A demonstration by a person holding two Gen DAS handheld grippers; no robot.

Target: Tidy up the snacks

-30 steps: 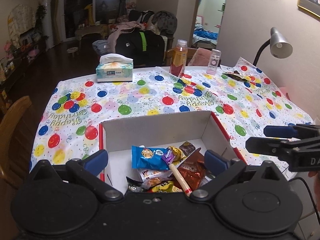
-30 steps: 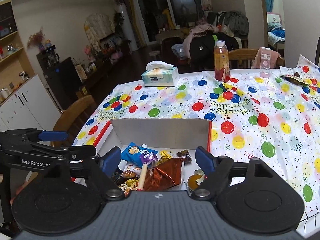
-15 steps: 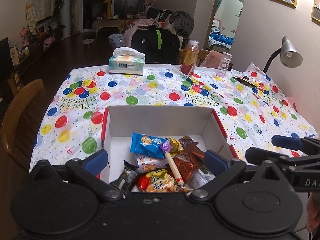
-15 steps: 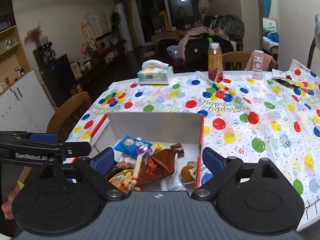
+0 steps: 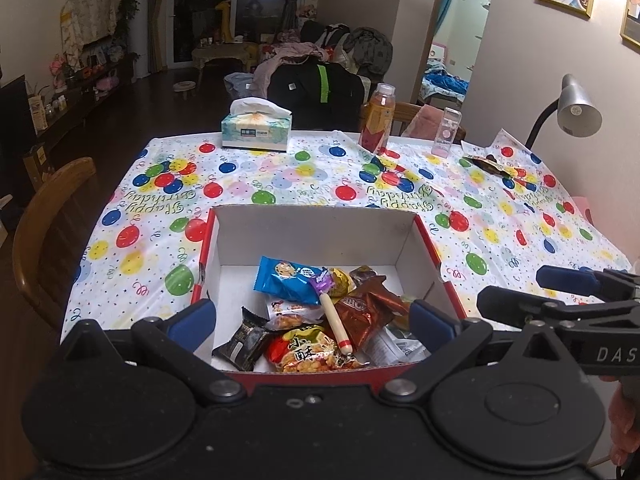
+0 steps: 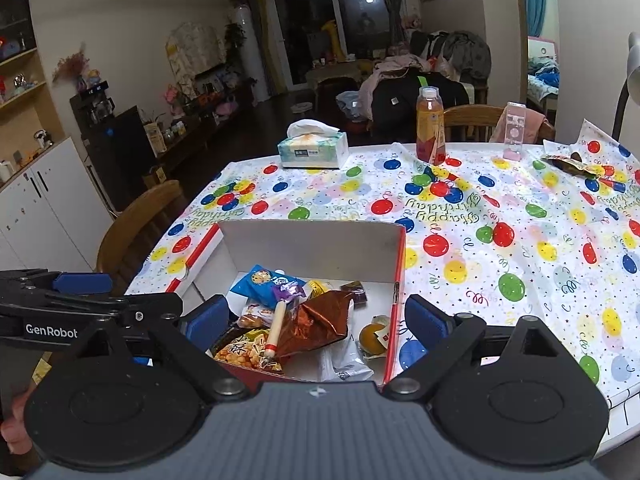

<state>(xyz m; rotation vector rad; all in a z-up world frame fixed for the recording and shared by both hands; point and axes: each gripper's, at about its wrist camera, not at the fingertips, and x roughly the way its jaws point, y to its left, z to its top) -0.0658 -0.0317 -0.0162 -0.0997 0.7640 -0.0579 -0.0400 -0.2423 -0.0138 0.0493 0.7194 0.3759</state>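
Inside, box (image 5: pixel 316 232) with snacks (image 5: pixel 316 320).

Red-sided white cardboard box (image 5: pixel 316 236) at near edge of balloon-print-covered worktop (image 5: pixel 280 184); snack packets (image 5: pixel 308 320) heaped inside. Tissue box (image 5: pixel 256 130) far left, orange drink bottle (image 5: pixel 377 118) far centre.

One open box (image 5: pixel 316 236) stands near the front edge of the table (image 5: pixel 304 176); it holds about ten packaged snacks (image 5: pixel 320 312), the exact number obscured by overlap. Along the far edge: one tissue box (image 5: pixel 256 130), one drink bottle (image 5: pixel 377 118), one clear container (image 5: pixel 446 132). Near the far right corner lies one dark wrapper (image 5: pixel 490 165); two wooden chairs (image 5: pixel 44 236) are visible.
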